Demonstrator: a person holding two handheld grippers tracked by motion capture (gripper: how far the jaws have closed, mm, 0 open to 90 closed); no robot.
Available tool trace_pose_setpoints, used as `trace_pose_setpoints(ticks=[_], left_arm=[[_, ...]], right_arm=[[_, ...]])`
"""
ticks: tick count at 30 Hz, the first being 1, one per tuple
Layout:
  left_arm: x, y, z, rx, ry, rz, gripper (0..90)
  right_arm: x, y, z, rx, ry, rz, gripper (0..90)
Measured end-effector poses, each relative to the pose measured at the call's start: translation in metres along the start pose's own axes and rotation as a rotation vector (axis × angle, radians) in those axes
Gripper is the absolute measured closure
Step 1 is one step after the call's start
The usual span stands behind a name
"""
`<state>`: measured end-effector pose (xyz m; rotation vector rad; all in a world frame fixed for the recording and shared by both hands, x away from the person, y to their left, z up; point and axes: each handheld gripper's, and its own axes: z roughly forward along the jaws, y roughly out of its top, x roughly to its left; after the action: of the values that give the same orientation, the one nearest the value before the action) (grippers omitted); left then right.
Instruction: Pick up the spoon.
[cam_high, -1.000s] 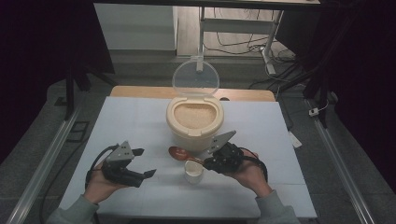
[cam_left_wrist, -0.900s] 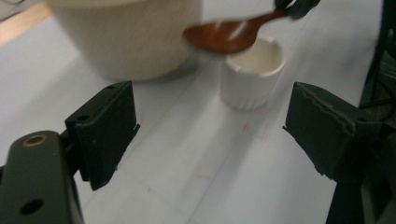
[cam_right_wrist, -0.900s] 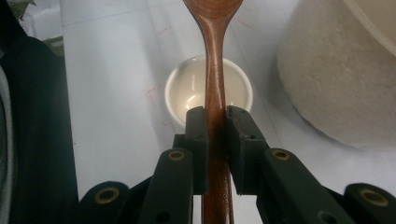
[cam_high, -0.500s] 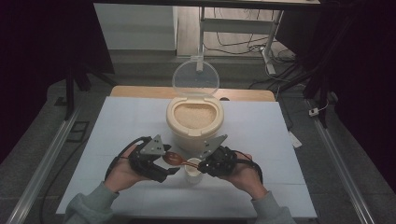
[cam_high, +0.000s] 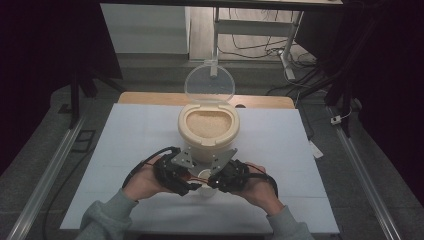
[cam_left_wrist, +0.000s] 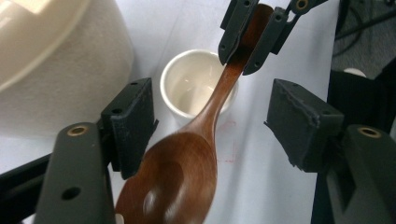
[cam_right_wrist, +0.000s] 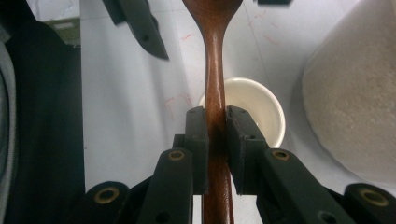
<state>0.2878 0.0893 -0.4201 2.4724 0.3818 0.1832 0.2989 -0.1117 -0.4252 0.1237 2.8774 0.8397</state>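
My right gripper (cam_right_wrist: 217, 126) is shut on the handle of a brown wooden spoon (cam_right_wrist: 215, 60) and holds it over a small white cup (cam_right_wrist: 254, 107). The spoon's bowl (cam_left_wrist: 187, 172) lies between the jaws of my left gripper (cam_left_wrist: 215, 123), which have just been closing. The left pad is close beside the bowl and the right pad stands well apart from it. In the high view both grippers meet tip to tip, left gripper (cam_high: 187, 184) and right gripper (cam_high: 212, 181), in front of the cream rice container (cam_high: 208, 127), with the cup (cam_high: 204, 176) between them.
The container's clear round lid (cam_high: 209, 84) stands open behind it. The container wall (cam_left_wrist: 56, 70) is close to the left of the left jaw. The white table top (cam_high: 130, 130) stretches to both sides, and metal rails run along the floor.
My left hand has moved right across the table toward the right gripper and now has its jaws around the spoon's bowl. The right gripper has stayed put with the spoon.
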Motion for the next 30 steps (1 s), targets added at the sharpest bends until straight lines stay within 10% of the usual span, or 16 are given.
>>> trace_pose_setpoints(ticks=[17, 30], left_arm=[[-0.002, 0.000, 0.019, 0.114, -0.089, 0.087, 70.4], [-0.005, -0.001, 0.026, 0.128, -0.116, 0.109, 77.9]], right_arm=[[0.013, 0.006, 0.000, 0.027, 0.013, -0.148, 78.9], [0.016, 0.003, 0.004, 0.021, -0.004, -0.188, 78.1]])
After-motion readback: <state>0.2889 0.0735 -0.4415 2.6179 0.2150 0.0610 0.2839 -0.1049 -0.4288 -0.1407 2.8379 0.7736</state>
